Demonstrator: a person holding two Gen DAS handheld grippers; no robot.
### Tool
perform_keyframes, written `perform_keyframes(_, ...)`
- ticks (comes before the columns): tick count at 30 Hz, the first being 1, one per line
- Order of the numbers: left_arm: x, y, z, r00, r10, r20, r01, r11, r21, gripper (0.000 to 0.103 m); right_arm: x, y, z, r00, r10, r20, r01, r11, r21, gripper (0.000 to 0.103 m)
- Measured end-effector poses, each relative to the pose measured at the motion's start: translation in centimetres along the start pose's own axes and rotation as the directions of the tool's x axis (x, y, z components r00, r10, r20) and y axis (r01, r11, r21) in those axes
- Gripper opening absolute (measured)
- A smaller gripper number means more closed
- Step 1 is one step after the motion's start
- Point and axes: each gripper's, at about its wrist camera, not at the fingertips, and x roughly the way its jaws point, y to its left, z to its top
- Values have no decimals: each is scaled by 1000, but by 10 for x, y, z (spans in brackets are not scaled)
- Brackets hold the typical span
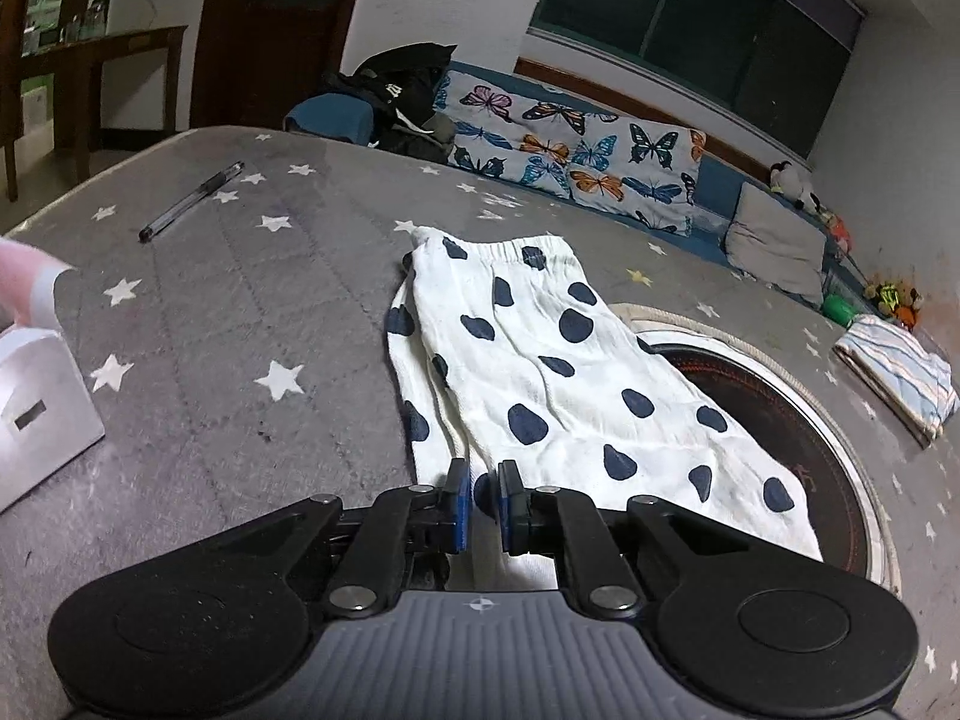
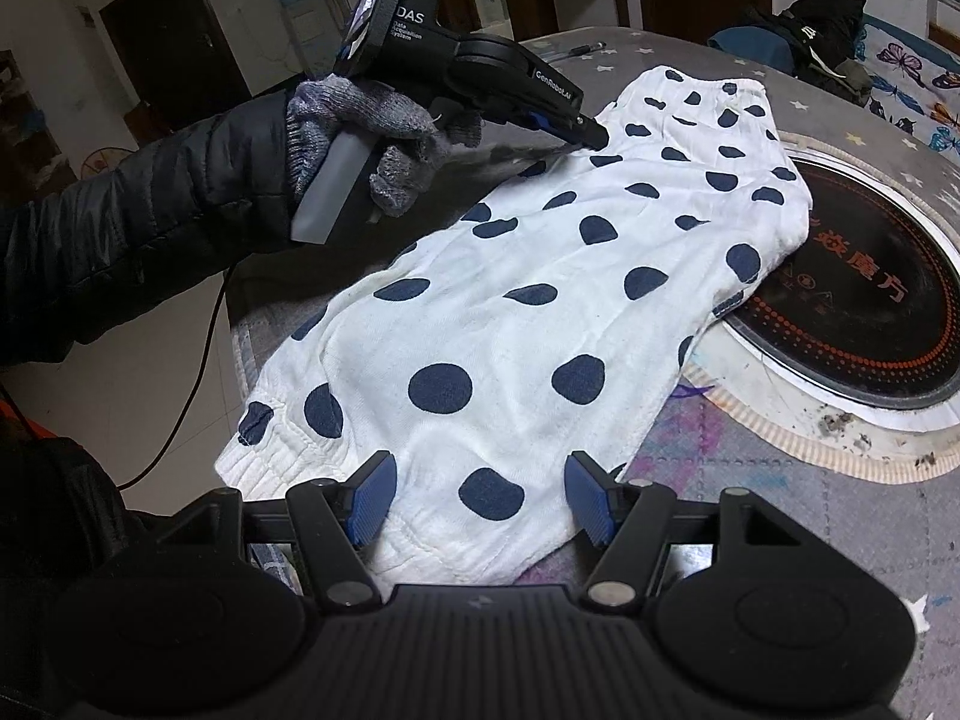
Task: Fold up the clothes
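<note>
Just ahead of the right tool (image 2: 480,495), spotted pants (image 2: 510,300).

Tabletop (image 1: 252,312): grey cover with white stars. Spotted white garment (image 1: 540,372) flat at centre, one edge overlapping round black hob (image 1: 774,420). Pen (image 1: 192,201) far left, well apart. White box (image 1: 36,408) at left edge. Folded striped cloth (image 1: 900,378) at right, beyond hob.

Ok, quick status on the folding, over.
Left gripper shut on spotted garment's edge. Right gripper open over its ribbed hem. Garment partly overlaps round black cooktop.
</note>
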Motion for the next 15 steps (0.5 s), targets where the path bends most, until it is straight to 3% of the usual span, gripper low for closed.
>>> perform_keyframes(2,0,1,0,1000,4,3,-4,1000,-6,5,0,1,0,1000,-1,3,1,1000,-1,65)
perform_keyframes(11,-21,-8,-2,991,81,103,-83,996,15,3,-2,-2,-3,1000,3,15,-3,1000,7,66)
perform_keyframes(15,-27,-11,-2,992,54,114,-57,998,18,3,-2,-6,-4,1000,5,20,-5,1000,9,66)
